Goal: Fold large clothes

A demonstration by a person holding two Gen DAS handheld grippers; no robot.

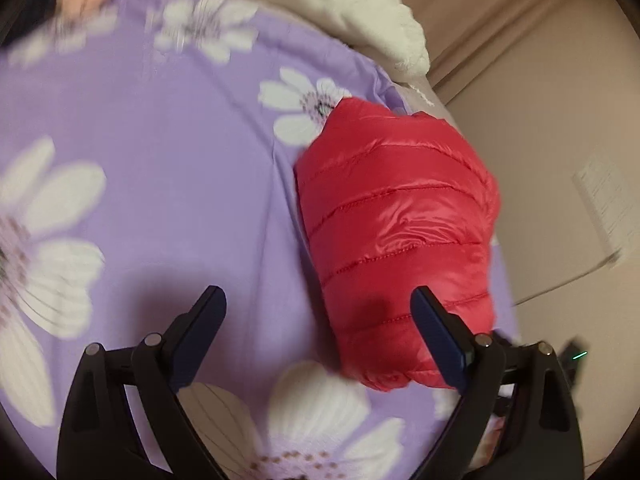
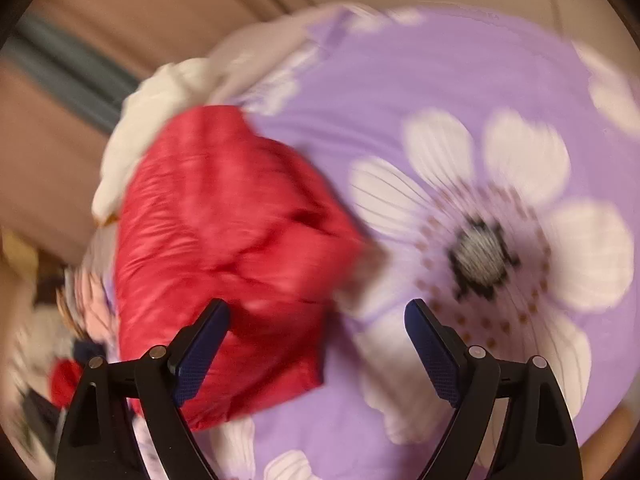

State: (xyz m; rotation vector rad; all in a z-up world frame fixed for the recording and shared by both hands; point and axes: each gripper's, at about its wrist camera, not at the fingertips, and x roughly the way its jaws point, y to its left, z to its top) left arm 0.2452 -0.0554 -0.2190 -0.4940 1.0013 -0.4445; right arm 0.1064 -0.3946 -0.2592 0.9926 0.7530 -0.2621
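Lying near the edge of the bed, the red puffer jacket (image 1: 396, 224) is folded into a thick, compact bundle on the purple sheet with white flowers (image 1: 168, 184). In the left wrist view its long axis runs from the lower side of the picture up and a little to the left, and the quilted seams cross it. Its right side is close to the bed edge, and beyond this edge is the beige floor (image 1: 552, 112). A white fluffy blanket (image 1: 360, 12) lies past the far end of the jacket, along the same edge. To the left of the jacket the sheet is wide and free.

The left gripper (image 1: 318, 300) has its jaws spread wide; nothing is between them, and the right finger stands in front of the near end of the jacket. The right gripper (image 2: 316, 312) is also spread wide and pinches nothing. In its blurred view the jacket (image 2: 224, 240) sits to the left, partly behind the left finger, and bare flowered sheet (image 2: 460, 80) is to the right.
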